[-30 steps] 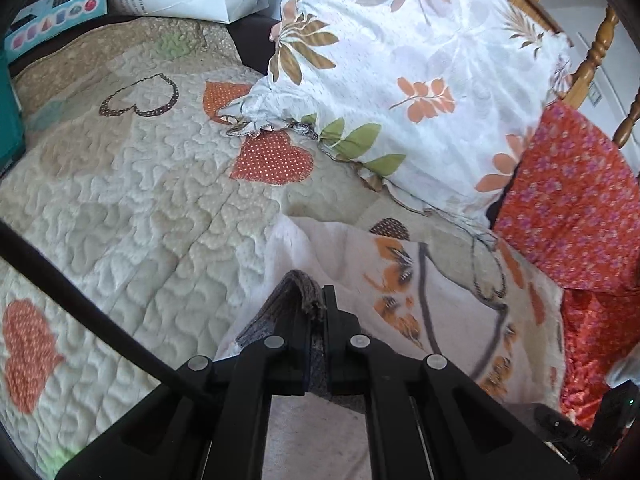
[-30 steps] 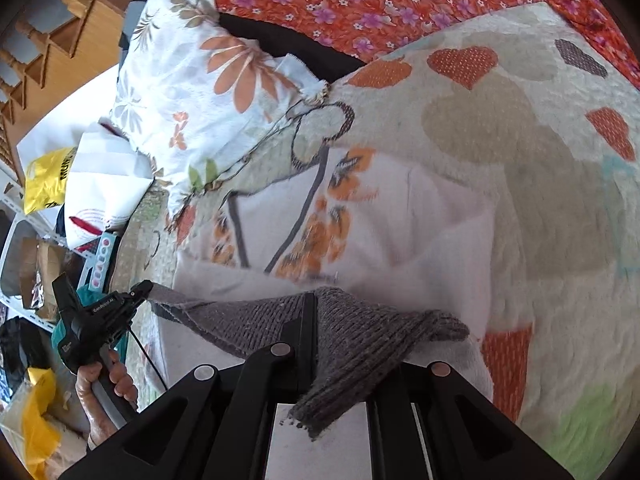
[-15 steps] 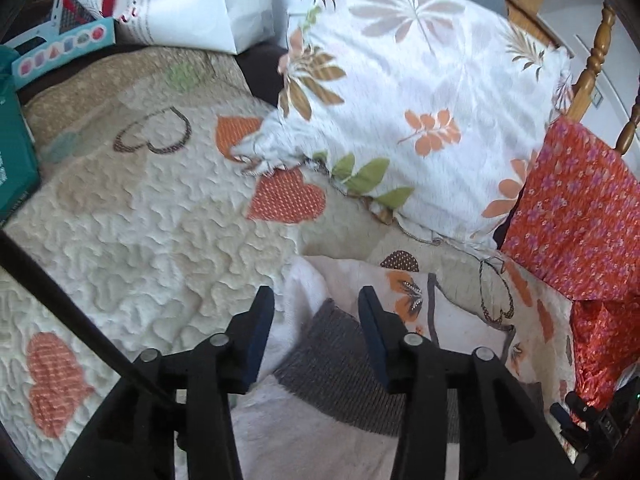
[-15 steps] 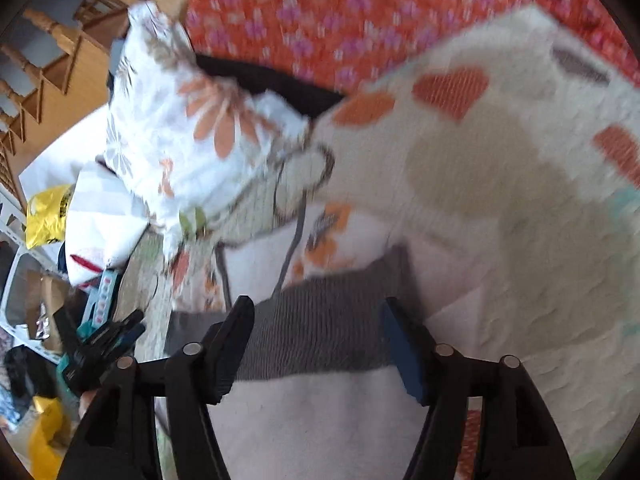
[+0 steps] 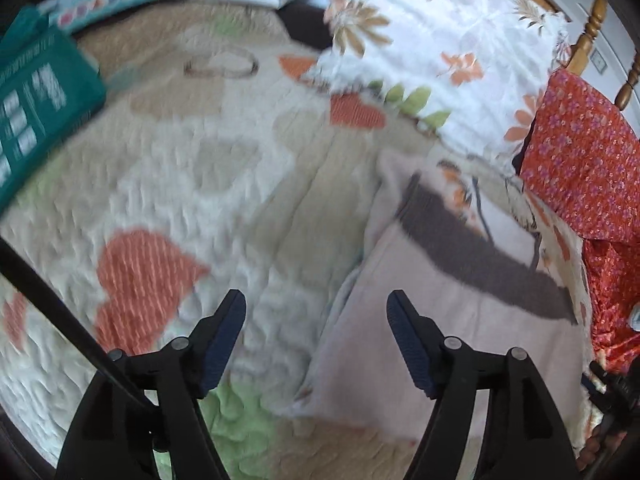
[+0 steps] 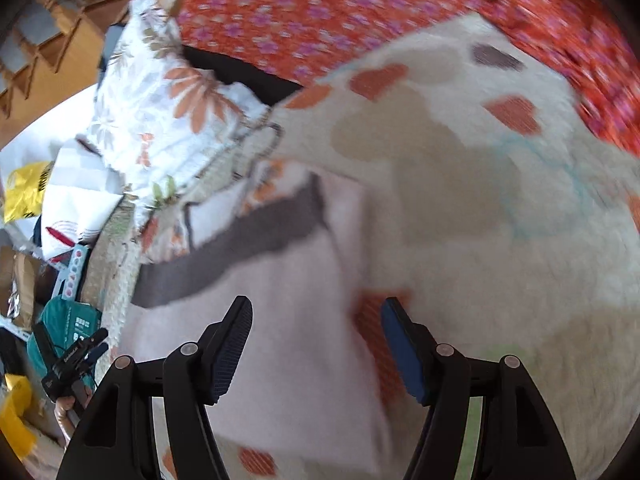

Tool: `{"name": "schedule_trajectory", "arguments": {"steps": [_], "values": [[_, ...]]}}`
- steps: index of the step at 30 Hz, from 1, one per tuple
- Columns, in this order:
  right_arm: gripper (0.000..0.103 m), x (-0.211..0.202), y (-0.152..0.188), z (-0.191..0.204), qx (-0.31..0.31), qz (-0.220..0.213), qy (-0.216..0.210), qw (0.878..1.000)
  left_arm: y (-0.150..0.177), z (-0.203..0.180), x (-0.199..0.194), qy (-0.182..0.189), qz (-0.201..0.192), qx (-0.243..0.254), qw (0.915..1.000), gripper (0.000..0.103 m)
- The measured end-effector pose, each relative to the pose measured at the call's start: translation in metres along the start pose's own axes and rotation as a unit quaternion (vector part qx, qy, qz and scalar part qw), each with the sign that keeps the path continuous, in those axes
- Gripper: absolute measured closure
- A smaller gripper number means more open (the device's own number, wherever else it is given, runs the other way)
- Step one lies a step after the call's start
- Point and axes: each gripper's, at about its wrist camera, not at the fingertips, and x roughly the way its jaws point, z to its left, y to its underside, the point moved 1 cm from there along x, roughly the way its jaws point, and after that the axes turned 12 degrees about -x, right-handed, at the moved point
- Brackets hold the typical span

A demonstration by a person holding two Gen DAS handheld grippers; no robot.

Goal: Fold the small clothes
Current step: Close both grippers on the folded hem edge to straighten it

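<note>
A small pale pink garment (image 5: 404, 320) with a grey knit band (image 5: 480, 256) lies folded over on the heart-patterned quilt (image 5: 180, 184). Its orange-printed part shows beyond the band. My left gripper (image 5: 316, 320) is open and empty, above the garment's left edge. In the right wrist view the same garment (image 6: 296, 320) and its grey band (image 6: 240, 244) lie below my right gripper (image 6: 316, 328), which is open and empty above the garment's right edge. Both views are blurred.
A floral pillow (image 5: 432, 44) lies behind the garment. An orange flowered cloth (image 5: 584, 160) hangs at the right, over wooden bed posts (image 5: 588, 36). A teal box (image 5: 36, 108) sits at the quilt's left. The left gripper (image 6: 68, 364) shows at the right view's lower left.
Both grippers let go of the grey band, opened wide and pulled back. The band now lies flat across the garment.
</note>
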Motion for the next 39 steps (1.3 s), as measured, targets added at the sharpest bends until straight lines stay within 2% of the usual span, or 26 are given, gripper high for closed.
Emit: {"name": "schedule_trajectory", "arguments": {"steps": [3,4,5,9,10,11,13,14,17,21,24,25,27,29,31,35,38,39], "values": [[0.031,-0.004,0.023,-0.017,0.046,0.007,-0.025,0.999,0.009,0.0,0.019,0.026,0.046,0.0,0.9986,0.029],[0.031,-0.003,0.027,-0.019,0.058,0.005,-0.044,0.997,0.011,-0.004,0.023,0.034,0.052,0.005,0.998,0.025],[0.031,-0.001,0.029,-0.018,0.062,0.003,-0.059,0.996,0.014,-0.009,0.026,0.036,0.05,0.014,0.998,0.019],[0.03,0.028,0.026,0.003,0.016,0.02,-0.07,0.997,0.025,-0.032,0.035,0.025,0.037,0.048,0.9978,0.017],[0.031,0.033,0.026,0.008,0.011,0.016,-0.068,0.998,0.028,-0.037,0.036,0.02,0.039,0.057,0.9974,0.021],[0.034,0.038,0.024,0.014,0.002,0.008,-0.065,0.998,0.029,-0.042,0.038,0.017,0.044,0.064,0.9968,0.046],[0.075,0.048,0.021,0.019,0.008,0.02,-0.086,0.996,0.032,-0.05,0.037,0.002,0.059,0.075,0.9954,0.081],[0.075,0.052,0.021,0.019,0.019,0.029,-0.099,0.994,0.032,-0.052,0.033,0.005,0.065,0.072,0.9953,0.086],[0.08,0.042,0.018,0.019,0.021,0.032,-0.098,0.994,0.031,-0.056,0.01,0.014,0.063,0.068,0.9956,0.088],[0.081,0.015,0.023,0.018,0.012,0.035,-0.106,0.994,0.04,-0.051,-0.021,0.032,0.075,0.06,0.9949,0.089],[0.08,0.012,0.038,0.016,0.001,0.058,-0.088,0.994,0.055,-0.044,-0.022,0.011,0.074,0.072,0.9946,0.088],[0.077,0.015,0.041,0.016,-0.005,0.066,-0.08,0.995,0.057,-0.04,-0.017,-0.001,0.072,0.075,0.9946,0.088],[0.069,0.02,0.043,0.013,-0.003,0.069,-0.067,0.995,0.058,-0.026,-0.012,-0.012,0.069,0.052,0.9962,0.08],[0.067,0.016,0.042,0.008,0.015,0.057,-0.069,0.996,0.055,-0.012,-0.019,0.003,0.062,0.014,0.998,0.068],[0.063,0.003,0.039,0.006,0.021,0.041,-0.059,0.997,0.051,-0.003,-0.033,0.01,0.042,-0.004,0.999,0.06],[0.061,-0.029,0.034,0.01,0.009,-0.002,-0.031,0.999,0.049,0.003,-0.068,-0.014,-0.033,0.01,0.9993,0.041],[0.061,-0.047,0.032,0.021,-0.011,-0.028,-0.012,0.999,0.048,0.002,-0.086,-0.023,-0.079,0.007,0.9966,0.034],[0.061,-0.051,0.03,0.026,-0.018,-0.033,-0.009,0.999,0.047,0.002,-0.087,-0.023,-0.084,0.006,0.9962,0.034]]}}
